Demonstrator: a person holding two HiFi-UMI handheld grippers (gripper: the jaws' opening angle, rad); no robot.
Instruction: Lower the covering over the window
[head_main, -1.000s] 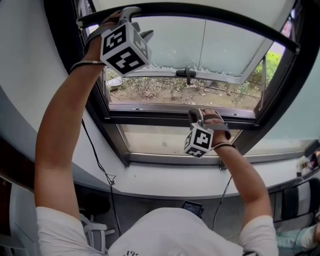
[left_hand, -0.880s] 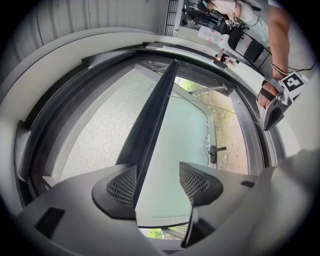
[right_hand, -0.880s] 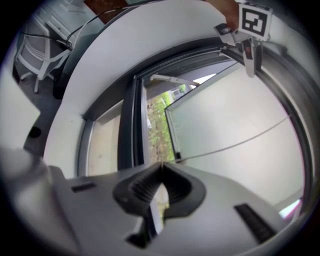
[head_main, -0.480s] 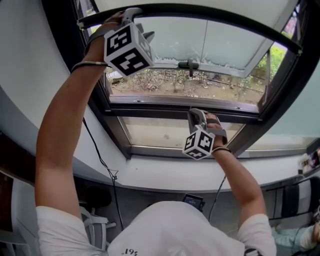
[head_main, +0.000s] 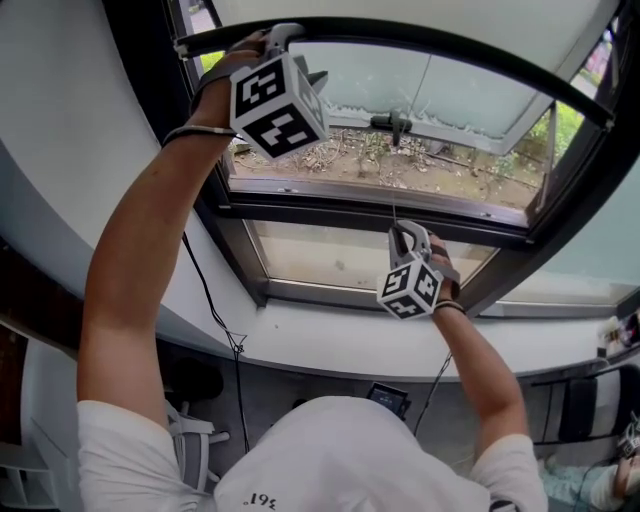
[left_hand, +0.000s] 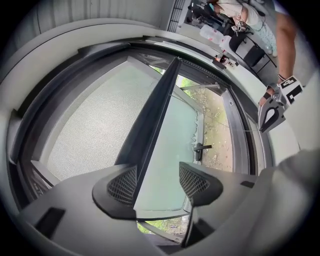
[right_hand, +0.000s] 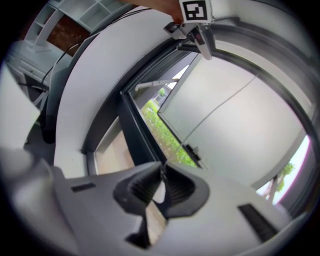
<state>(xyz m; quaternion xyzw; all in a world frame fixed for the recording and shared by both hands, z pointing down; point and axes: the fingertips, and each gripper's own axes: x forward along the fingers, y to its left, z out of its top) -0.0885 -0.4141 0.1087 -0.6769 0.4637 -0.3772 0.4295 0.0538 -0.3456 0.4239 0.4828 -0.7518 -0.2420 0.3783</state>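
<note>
Reaching high with a long, nearly straight left arm, the person holds the left tongs at the upper left corner of the window frame. Their jaws are apart, with the covering's dark bottom bar running between them close against one pad. The right arm is bent and lower, with the right tongs at the middle of the frame, pinched tight on a thin cord; the mesh covering spans only the frame's top.

A white sill curves at 6 o'clock of the window, a black cable trailing down its left part; below, grey floor bears a chair at 8 o'clock
</note>
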